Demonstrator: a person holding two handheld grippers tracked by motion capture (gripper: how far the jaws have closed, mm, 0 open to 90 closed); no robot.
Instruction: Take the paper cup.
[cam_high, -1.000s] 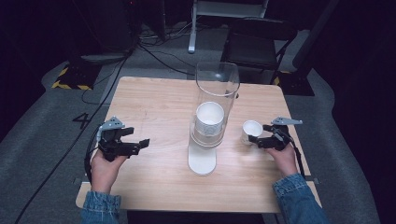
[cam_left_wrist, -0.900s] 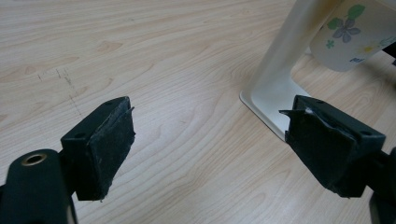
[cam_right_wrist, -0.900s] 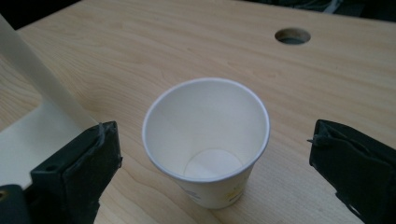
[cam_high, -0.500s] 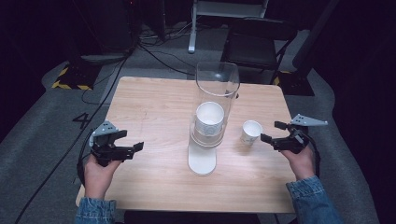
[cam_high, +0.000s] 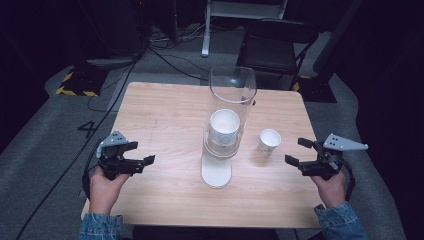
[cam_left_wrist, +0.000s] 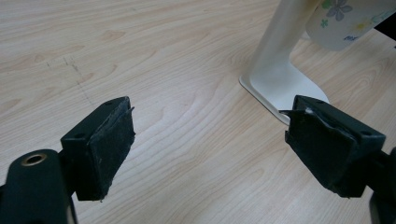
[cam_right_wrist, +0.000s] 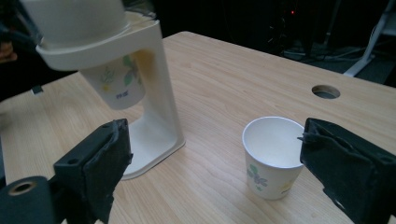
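White flower-printed paper cup (cam_high: 269, 141) upright on pale wooden counter (cam_high: 165, 110), just right of white cup dispenser with clear tube (cam_high: 226, 131), presumably just pulled free. Right hand-held gripper (cam_high: 299, 152) near cup, jaws lately narrowing, empty. Left hand-held gripper (cam_high: 142, 153) wide open, empty.

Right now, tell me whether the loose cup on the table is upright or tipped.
Upright. The cup stands on its base on the table, open mouth up, apart from the dispenser; the inside looks empty.

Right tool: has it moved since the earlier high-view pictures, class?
Yes. The right tool has drawn back rightward from the paper cup, off the table edge, leaving the cup standing.
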